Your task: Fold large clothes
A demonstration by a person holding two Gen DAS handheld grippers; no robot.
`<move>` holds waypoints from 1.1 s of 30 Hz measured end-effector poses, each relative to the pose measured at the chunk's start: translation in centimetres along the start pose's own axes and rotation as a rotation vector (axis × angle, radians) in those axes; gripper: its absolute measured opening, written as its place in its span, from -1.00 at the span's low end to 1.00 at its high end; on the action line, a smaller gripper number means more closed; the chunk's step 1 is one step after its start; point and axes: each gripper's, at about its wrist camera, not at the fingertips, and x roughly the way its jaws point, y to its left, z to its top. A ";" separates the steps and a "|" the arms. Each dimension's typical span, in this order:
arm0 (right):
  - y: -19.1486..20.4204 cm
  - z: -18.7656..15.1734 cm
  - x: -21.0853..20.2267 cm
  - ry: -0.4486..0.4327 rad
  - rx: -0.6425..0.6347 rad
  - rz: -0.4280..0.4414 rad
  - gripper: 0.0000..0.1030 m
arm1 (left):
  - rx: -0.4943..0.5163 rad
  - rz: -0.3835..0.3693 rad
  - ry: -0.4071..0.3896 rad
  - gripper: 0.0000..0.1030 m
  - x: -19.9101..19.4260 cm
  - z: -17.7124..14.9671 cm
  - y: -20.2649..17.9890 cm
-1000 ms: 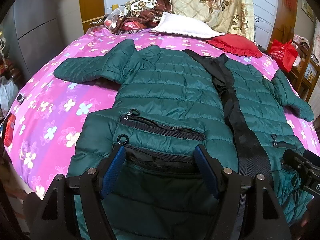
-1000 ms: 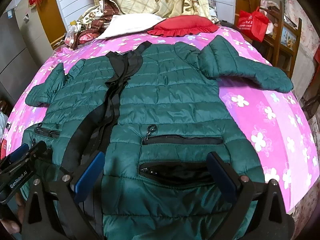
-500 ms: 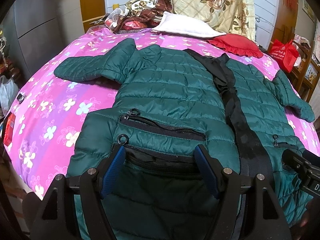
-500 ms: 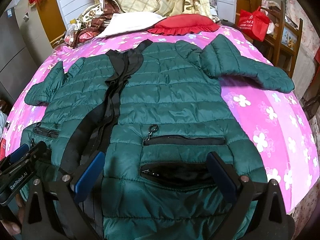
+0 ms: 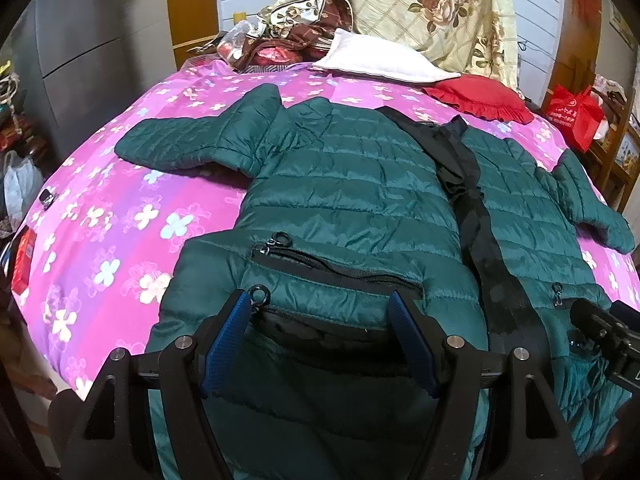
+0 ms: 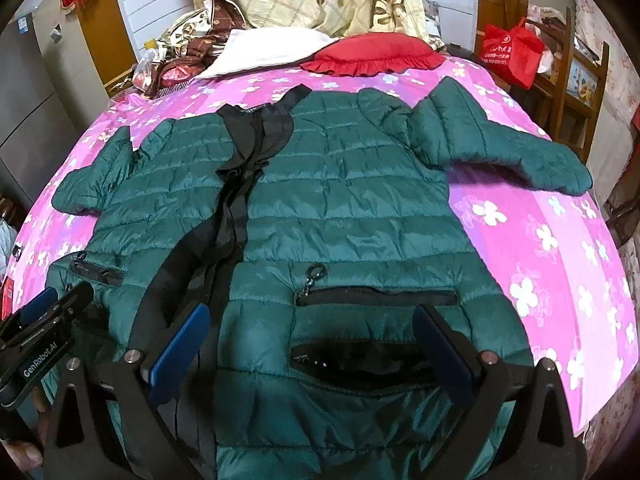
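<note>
A dark green quilted jacket [image 5: 352, 184] [image 6: 352, 200] lies front-up and spread out on the pink flowered bedsheet [image 5: 120, 208] [image 6: 540, 240]. Its black zip strip [image 5: 476, 216] [image 6: 236, 208] runs down the middle, and both sleeves [image 5: 192, 144] [image 6: 500, 148] stick out sideways. My left gripper [image 5: 320, 304] hangs open over the lower pocket of one front panel, blue pads wide apart. Over the other panel's lower pocket my right gripper [image 6: 312, 320] is open just as wide. Neither pinches the fabric. Each gripper shows at the edge of the other's view.
At the head of the bed lie a white pillow [image 5: 376, 60], a red frilled cushion [image 6: 372, 56] and a rose-patterned quilt [image 5: 432, 4]. A red bag [image 6: 508, 52] and wooden shelves stand to the right, and a grey cabinet [image 5: 76, 60] to the left. The jacket's hem hangs over the near bed edge.
</note>
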 end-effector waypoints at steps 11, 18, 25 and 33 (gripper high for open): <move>0.5 0.8 0.3 0.004 -0.009 0.001 1.00 | -0.013 0.015 -0.004 -0.09 0.1 0.7 0.4; 0.6 1.0 0.5 -0.008 -0.012 -0.001 0.99 | -0.013 0.014 -0.005 -0.09 0.3 1.0 0.4; 0.7 1.5 1.0 -0.002 -0.013 -0.003 1.00 | -0.009 0.025 -0.007 -0.09 0.5 1.3 0.3; 0.8 1.6 1.5 0.001 -0.009 0.006 0.99 | -0.006 0.032 -0.019 -0.09 0.4 1.6 0.3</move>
